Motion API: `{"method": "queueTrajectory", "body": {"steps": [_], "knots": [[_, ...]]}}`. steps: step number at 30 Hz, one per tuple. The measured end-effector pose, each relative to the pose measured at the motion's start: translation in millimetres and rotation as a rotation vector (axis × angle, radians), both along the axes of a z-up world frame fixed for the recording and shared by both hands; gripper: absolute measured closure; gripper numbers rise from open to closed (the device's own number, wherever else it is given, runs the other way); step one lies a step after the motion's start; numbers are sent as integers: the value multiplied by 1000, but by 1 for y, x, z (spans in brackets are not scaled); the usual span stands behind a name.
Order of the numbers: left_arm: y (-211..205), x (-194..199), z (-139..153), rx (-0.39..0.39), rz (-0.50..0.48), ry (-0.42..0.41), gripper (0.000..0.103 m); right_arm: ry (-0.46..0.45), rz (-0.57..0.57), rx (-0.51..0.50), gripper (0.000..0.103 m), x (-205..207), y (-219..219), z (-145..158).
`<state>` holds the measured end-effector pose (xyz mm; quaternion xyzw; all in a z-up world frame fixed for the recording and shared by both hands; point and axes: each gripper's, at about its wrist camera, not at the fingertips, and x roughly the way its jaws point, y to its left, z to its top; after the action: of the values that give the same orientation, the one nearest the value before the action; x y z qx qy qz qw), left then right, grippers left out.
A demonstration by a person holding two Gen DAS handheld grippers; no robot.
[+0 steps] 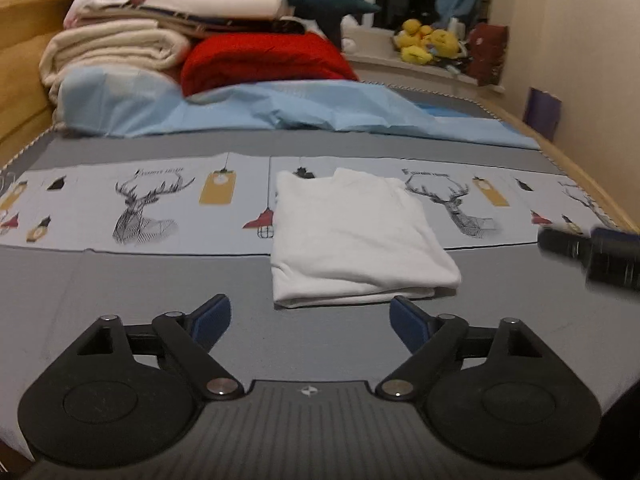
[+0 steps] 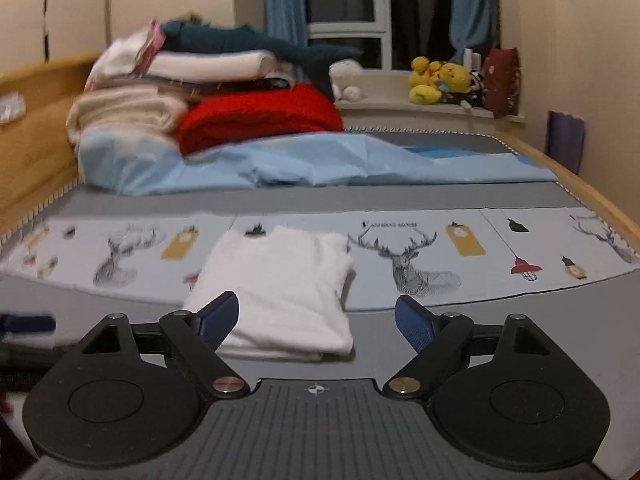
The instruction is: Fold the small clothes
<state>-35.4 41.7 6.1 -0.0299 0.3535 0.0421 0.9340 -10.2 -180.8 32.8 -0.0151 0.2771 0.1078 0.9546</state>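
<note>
A small white garment [image 1: 356, 236] lies folded into a neat rectangle on the grey bed cover [image 1: 140, 280], partly over the printed deer strip. My left gripper [image 1: 310, 316] is open and empty, hovering just in front of the garment's near edge. In the right wrist view the same garment [image 2: 280, 292] lies ahead and slightly left. My right gripper [image 2: 316, 316] is open and empty, its left finger [image 2: 218, 316] in front of the garment's near left corner. The right gripper also shows blurred at the right edge of the left wrist view [image 1: 592, 252].
A stack of folded blankets and a red blanket [image 1: 264, 60] sit at the head of the bed on a light blue sheet [image 1: 280, 112]. Yellow plush toys [image 1: 428, 40] line the windowsill. A wooden bed frame [image 2: 36, 152] runs along the left, a wall on the right.
</note>
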Motion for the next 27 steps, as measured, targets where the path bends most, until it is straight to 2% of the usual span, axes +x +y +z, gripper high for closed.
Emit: {"method": "queueTrajectory", "body": {"steps": [2,5,8,16,27], "knots": [[2,7,-3,-15,53,18,8,23,-7,-30,16,3,8,-5],[7,8,-7,-70,93,47,8,64,-15,-23,16,9,13,-12],[4,9,-10,-54,86,54,8,93,-16,-34,16,12,19,-18],[2,15,-18,-34,75,56,8,104,13,-39,13,17,29,-23],[3,16,-19,-44,71,55,8,123,34,-36,13,22,37,-27]]}}
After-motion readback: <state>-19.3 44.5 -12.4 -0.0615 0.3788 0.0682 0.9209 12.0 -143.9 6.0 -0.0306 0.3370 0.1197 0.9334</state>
